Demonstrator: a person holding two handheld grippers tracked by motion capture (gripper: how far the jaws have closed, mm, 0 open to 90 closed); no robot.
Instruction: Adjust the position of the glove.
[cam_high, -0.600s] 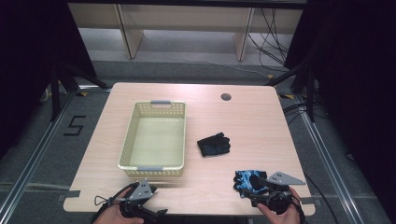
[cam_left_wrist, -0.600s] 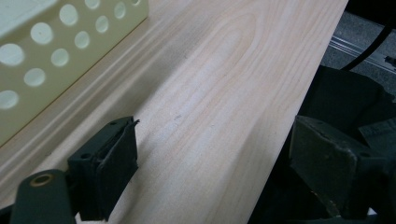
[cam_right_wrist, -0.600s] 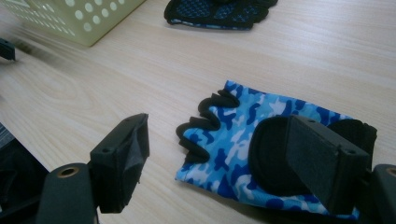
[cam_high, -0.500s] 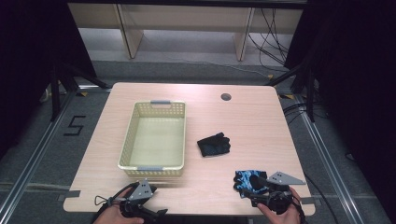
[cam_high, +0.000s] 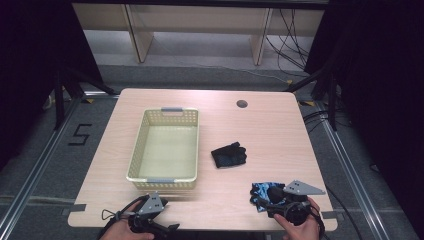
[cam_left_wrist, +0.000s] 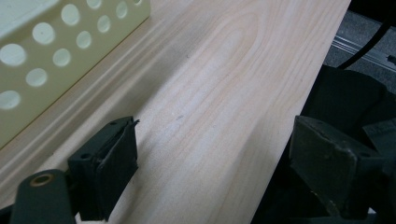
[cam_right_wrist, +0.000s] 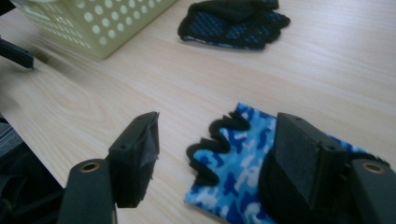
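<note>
Both claws gape wide, gripping nothing: right claw (cam_right_wrist: 215, 163) over blue camo glove (cam_right_wrist: 233, 163), left claw (cam_left_wrist: 212, 177) on bare desk (cam_left_wrist: 210, 93).

Two hand-held grippers sit at the near edge of a wooden table. The left gripper (cam_high: 150, 220) is black, topped by a small grey three-cornered plate, with a thin black cable looping off its left side. The right gripper (cam_high: 280, 200) is also black and carries a larger grey three-cornered plate dotted with small holes. Seen close in the gripper views, each tool (cam_left_wrist: 210, 172) has two blocky matte-black jaws with worn, frayed pad edges, and a brass-coloured ring is set into the arm behind the jaws (cam_right_wrist: 210, 163). The person's hands (cam_high: 302, 227) are bare.
</note>
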